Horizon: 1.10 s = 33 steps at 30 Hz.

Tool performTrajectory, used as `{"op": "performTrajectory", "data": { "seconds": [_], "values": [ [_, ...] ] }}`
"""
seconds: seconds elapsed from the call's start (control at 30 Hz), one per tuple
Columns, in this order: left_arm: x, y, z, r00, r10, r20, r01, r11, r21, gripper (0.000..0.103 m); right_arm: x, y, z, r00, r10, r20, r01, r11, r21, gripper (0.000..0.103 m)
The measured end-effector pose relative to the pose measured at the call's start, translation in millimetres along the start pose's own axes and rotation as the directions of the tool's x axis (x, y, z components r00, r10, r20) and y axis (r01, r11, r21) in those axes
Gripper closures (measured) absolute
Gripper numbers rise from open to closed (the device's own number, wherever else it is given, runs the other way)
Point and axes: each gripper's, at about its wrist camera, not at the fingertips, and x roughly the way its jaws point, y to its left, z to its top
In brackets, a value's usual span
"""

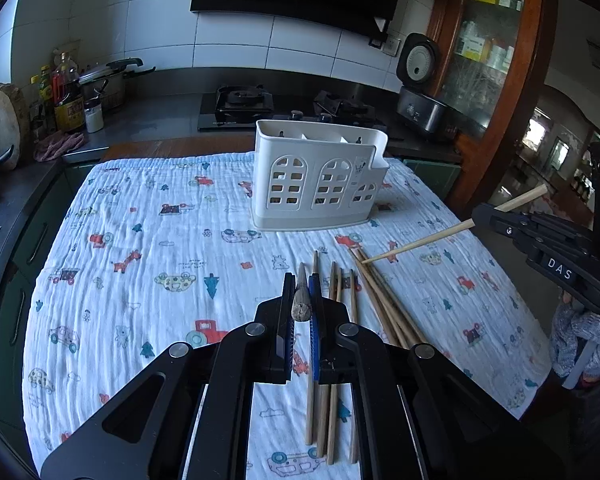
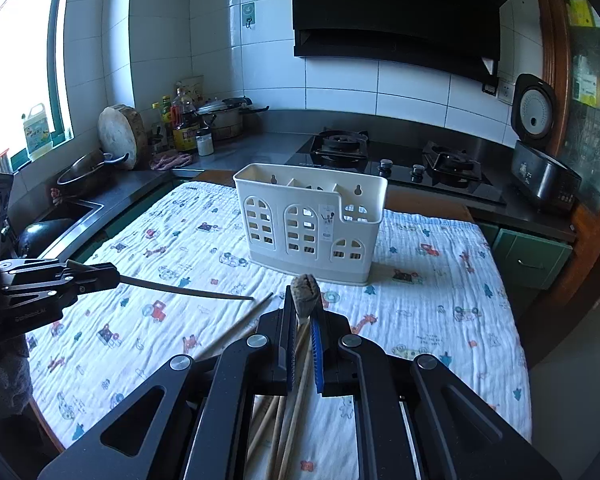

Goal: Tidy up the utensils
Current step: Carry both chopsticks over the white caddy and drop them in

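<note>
We have the left gripper [image 1: 302, 312] low over the cloth-covered table [image 1: 148, 248], fingers narrowed onto one dark chopstick [image 1: 301, 300], its worn butt end between the pads. Right wrist view shows that stick as a thin dark line [image 2: 188, 291] running out from the left gripper [image 2: 112, 274], tip above the cloth.

Right gripper [image 2: 303, 312] is likewise clamped on a pale chopstick [image 2: 305, 294]. Only the left wrist view gives its full run [image 1: 420, 242]: tilted, lower tip down at the loose chopsticks [image 1: 384, 304], upper end past the right gripper [image 1: 496, 216].

Loose chopsticks lie under and just right of the left fingers, in two bunches: one roughly parallel [image 1: 332, 360], one fanned. Right wrist view catches only a few [image 2: 278, 428] beneath its own fingers.

Farther on, the white utensil holder [image 1: 320, 176] stands upright near the table's far edge, well apart from both grippers, bare cloth between. Its divided top shows better in the right wrist view [image 2: 310, 216].

The table's left edge borders the counter; right wrist view alone shows the sink [image 2: 66, 214] there. Right edge drops to open floor. Stove [image 1: 284, 110] lies beyond the holder.
</note>
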Motion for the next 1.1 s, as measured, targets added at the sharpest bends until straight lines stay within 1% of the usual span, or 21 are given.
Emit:
{"op": "performTrajectory", "data": {
  "seconds": [0.1,0.27,0.43,0.5,0.63,0.77,0.87,1.0,1.1],
  "values": [
    [1,1,17,1.000,-0.015,0.005,0.015,1.000,0.011,0.098,1,-7,19,1.000,0.017,-0.003,-0.017,1.000,-0.001,0.096],
    [-2,1,50,0.999,-0.028,0.023,0.028,0.999,0.027,0.098,-7,-21,60,1.000,0.026,0.009,-0.026,1.000,-0.010,0.096],
    [-8,-1,83,0.997,-0.061,0.042,0.059,0.998,0.038,0.098,-18,-40,106,0.999,-0.002,0.033,0.002,1.000,-0.012,0.096],
    [-13,-3,98,0.996,-0.063,0.062,0.060,0.997,0.048,0.098,-20,-48,122,0.999,-0.012,0.040,0.013,1.000,-0.003,0.096],
    [-29,-9,133,0.990,-0.056,0.127,0.047,0.996,0.072,0.098,-16,-56,144,0.998,-0.034,0.047,0.035,0.999,-0.005,0.096],
    [-41,-14,170,0.978,-0.030,0.208,0.014,0.997,0.079,0.098,-2,-59,156,0.998,-0.060,0.035,0.061,0.998,-0.016,0.096],
    [-39,-18,192,0.966,0.013,0.258,-0.035,0.996,0.082,0.098,14,-62,158,0.998,-0.062,0.015,0.062,0.998,-0.017,0.096],
    [-15,-15,208,0.967,0.041,0.250,-0.056,0.997,0.056,0.098,34,-64,155,0.998,-0.060,-0.017,0.060,0.998,-0.018,0.096],
    [4,-7,215,0.975,0.047,0.217,-0.054,0.998,0.025,0.098,46,-65,151,0.998,-0.055,-0.037,0.054,0.998,-0.021,0.096]
  ]
}}
